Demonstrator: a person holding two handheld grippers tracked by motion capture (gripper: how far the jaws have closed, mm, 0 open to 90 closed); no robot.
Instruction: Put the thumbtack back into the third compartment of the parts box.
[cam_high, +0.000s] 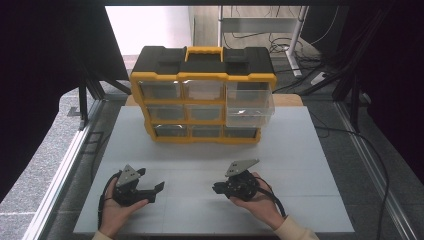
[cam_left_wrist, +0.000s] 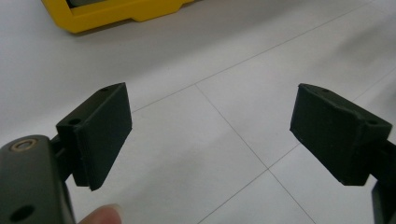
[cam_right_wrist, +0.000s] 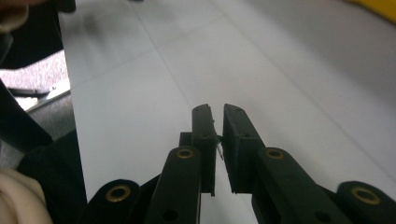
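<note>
The worktop (cam_high: 300, 150) spreads pale and wide in front of me, and at its far side stands the yellow-and-black drawer organiser (cam_high: 202, 95), facing me so I can reach its clear drawers head-on; the upper right drawer (cam_high: 249, 106) juts out from its slot, pulled towards me, I judge so that something can go in or come out; both of my tongs rest low near my edge of the worktop, well apart from the organiser; my left tongs (cam_left_wrist: 210, 135) are spread wide with only bare worktop between them, ready, I think, to take hold of something; my right tongs (cam_right_wrist: 218, 140) are almost pressed together, pinching a tiny thin thing with a green speck (cam_right_wrist: 218, 140), too small for me to name.
</note>
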